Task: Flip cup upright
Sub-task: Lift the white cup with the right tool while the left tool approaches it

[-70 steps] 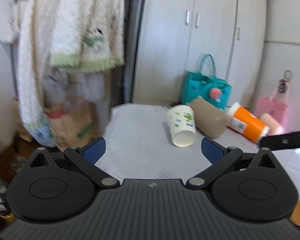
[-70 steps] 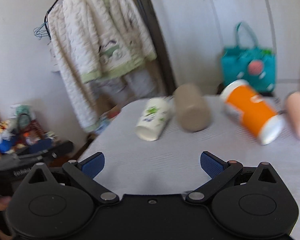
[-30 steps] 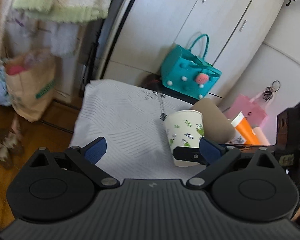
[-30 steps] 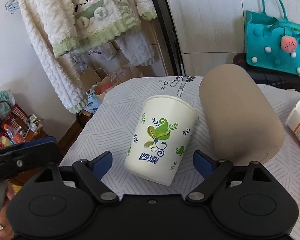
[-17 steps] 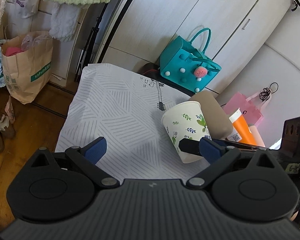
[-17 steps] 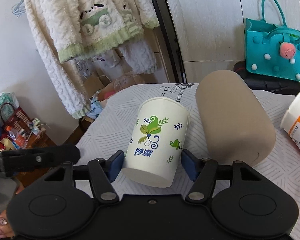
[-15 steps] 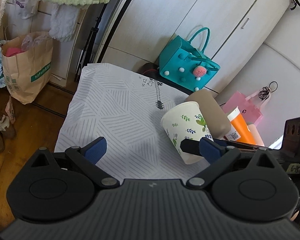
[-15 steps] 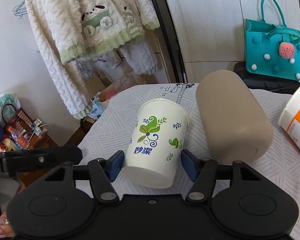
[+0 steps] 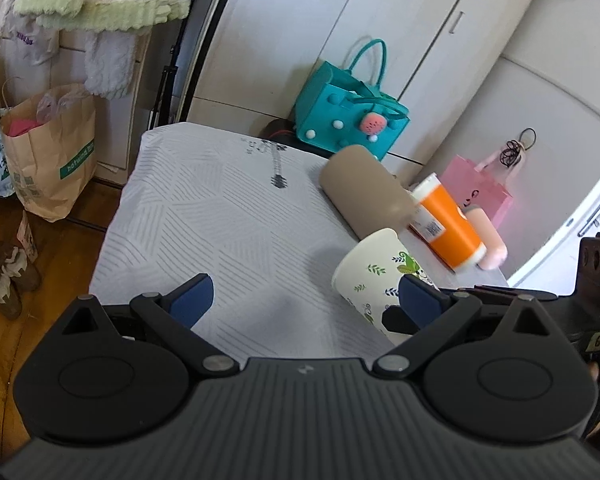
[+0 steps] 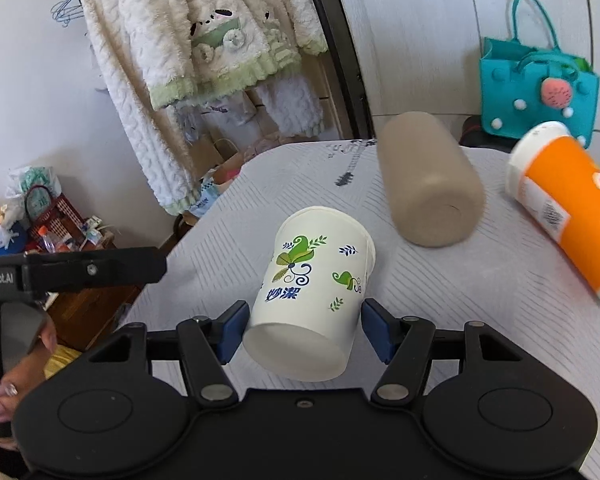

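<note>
A white paper cup (image 10: pixel 312 292) with green leaf print is held between the blue pads of my right gripper (image 10: pixel 302 330), tilted, its rim pointing away and its base toward the camera, lifted off the table. It also shows in the left wrist view (image 9: pixel 370 276), with the right gripper beside it. My left gripper (image 9: pixel 304 298) is open and empty, over the table's near left part, apart from the cup.
On the grey patterned table (image 9: pixel 220 216) lie a beige cup (image 10: pixel 428 184), an orange cup (image 10: pixel 568 204) and a pink cup (image 9: pixel 486 236), all on their sides. A teal bag (image 9: pixel 350 116) and hanging clothes (image 10: pixel 204 48) stand behind. A paper bag (image 9: pixel 48 156) is on the floor.
My right gripper has shut on the white cup and lifted it away from the beige cup, toward the near right. My left gripper has stayed open.
</note>
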